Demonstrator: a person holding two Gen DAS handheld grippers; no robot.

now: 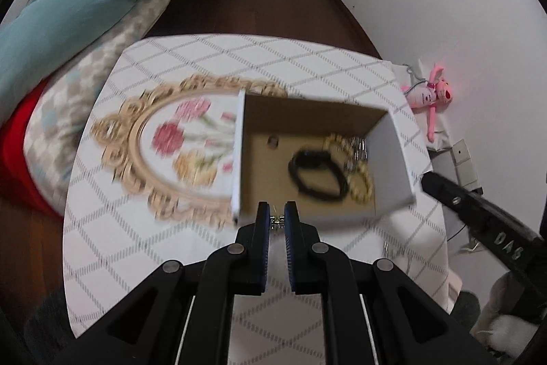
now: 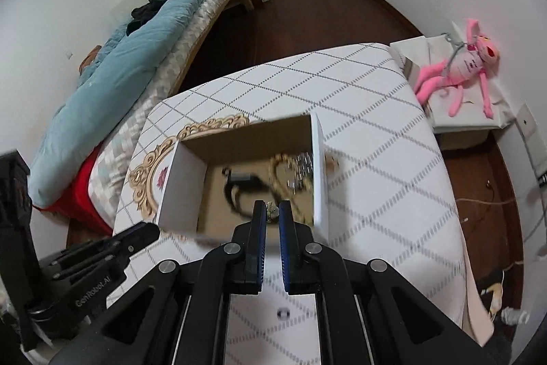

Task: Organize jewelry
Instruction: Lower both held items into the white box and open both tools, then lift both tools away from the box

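Observation:
An open white cardboard box [image 1: 389, 156] [image 2: 183, 180] stands on the table. Inside lie a black band [image 1: 316, 173] [image 2: 244, 185], a gold chain [image 1: 359, 173] [image 2: 283, 165] and some silver pieces [image 1: 359, 147] [image 2: 302, 170]. My left gripper [image 1: 277, 219] is shut on a small gold piece [image 1: 277, 221] at the box's near wall. My right gripper [image 2: 272, 214] is shut on a small gold piece [image 2: 272, 212] over the box's near edge. A small ring [image 2: 283, 313] lies on the cloth under the right gripper.
A gold-framed oval tray with flowers [image 1: 177, 142] [image 2: 147, 180] lies left of the box on the checked tablecloth [image 1: 239, 57] [image 2: 376, 159]. A bed [image 1: 68, 5] is at left, a pink plush toy [image 2: 461, 70] at right. The right gripper shows in the left view [image 1: 478, 211].

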